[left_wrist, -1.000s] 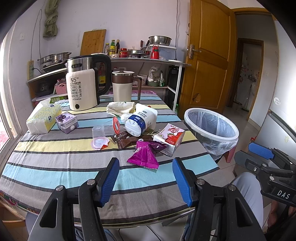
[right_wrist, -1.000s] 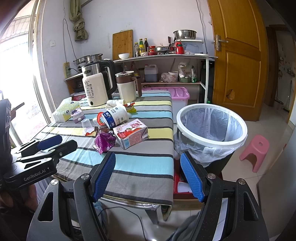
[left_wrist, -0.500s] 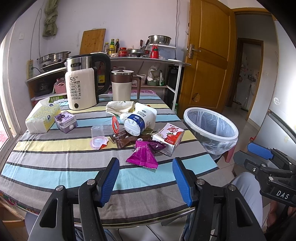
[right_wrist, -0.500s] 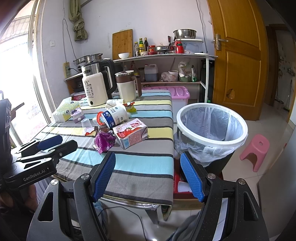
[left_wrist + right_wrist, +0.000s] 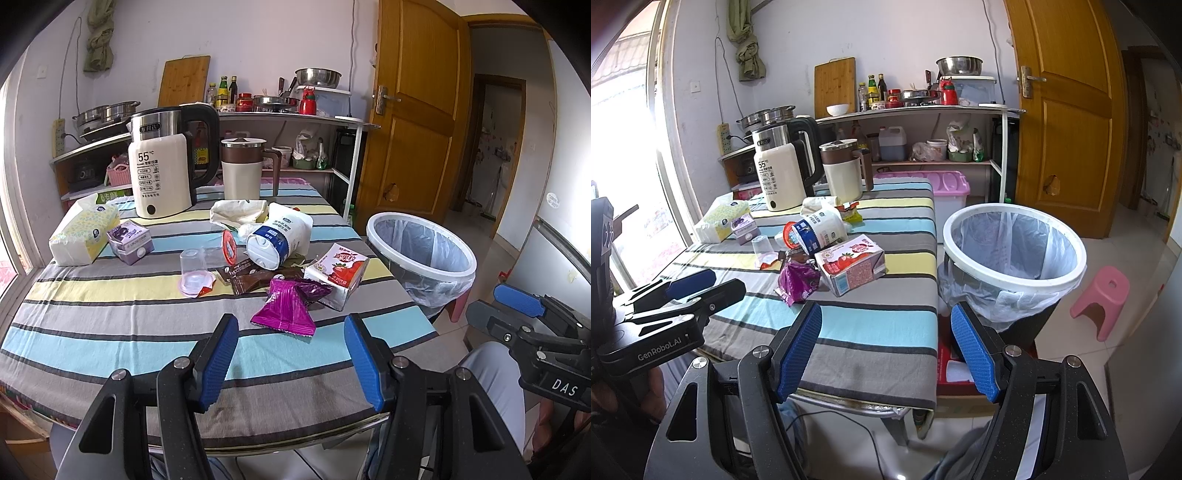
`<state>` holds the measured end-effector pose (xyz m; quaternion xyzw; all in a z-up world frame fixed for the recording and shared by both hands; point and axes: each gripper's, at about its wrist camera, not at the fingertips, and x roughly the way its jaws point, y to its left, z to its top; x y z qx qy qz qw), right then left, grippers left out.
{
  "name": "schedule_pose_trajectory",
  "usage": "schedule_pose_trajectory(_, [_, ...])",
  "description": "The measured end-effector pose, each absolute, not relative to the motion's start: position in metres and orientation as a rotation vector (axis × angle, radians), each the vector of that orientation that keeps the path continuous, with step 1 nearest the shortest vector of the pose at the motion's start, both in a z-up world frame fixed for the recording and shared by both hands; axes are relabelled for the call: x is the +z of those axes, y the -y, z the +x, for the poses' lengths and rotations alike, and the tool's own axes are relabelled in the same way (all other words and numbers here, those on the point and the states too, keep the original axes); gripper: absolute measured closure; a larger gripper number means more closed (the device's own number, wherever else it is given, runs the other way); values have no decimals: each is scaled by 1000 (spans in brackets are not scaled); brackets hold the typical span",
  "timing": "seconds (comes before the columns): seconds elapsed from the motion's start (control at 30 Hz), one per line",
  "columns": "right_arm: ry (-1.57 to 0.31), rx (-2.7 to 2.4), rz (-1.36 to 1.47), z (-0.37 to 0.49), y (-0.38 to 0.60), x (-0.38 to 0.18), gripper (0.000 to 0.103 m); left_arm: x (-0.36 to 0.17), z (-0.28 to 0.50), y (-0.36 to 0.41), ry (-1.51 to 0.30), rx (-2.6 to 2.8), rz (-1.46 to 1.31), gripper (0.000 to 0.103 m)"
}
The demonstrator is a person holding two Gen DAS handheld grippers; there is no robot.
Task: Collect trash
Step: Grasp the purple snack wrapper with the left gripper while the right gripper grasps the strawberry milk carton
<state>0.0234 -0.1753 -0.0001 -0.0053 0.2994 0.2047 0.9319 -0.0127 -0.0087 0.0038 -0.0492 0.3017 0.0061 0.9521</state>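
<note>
Trash lies in a heap mid-table: a purple wrapper [image 5: 286, 308], a strawberry milk carton [image 5: 338, 273], brown wrappers [image 5: 255, 277], a tipped white-and-blue pouch [image 5: 277, 240] and a clear plastic cup [image 5: 194, 269]. A bin lined with a white bag [image 5: 421, 254] stands off the table's right edge. My left gripper [image 5: 290, 332] hovers open over the near table edge, just short of the purple wrapper, nothing between its blue pads. My right gripper [image 5: 886, 321] is open too, over the table's near right corner, with the carton [image 5: 851, 267] ahead and the bin [image 5: 1014, 251] to its right.
A striped cloth covers the table [image 5: 110, 332]. At the back stand an electric kettle [image 5: 162, 170] and a lidded jug [image 5: 243, 168]; a tissue pack [image 5: 83, 230] and a small purple box [image 5: 129, 236] lie left. A pink stool [image 5: 1102, 295] sits on the floor beyond the bin.
</note>
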Motion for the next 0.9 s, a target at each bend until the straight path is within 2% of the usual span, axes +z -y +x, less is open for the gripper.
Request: schedule_pose_trajectory(0.9, [-687,469,-16,63,165,-20,30,-39,57,-4,-750,-71,-118,44])
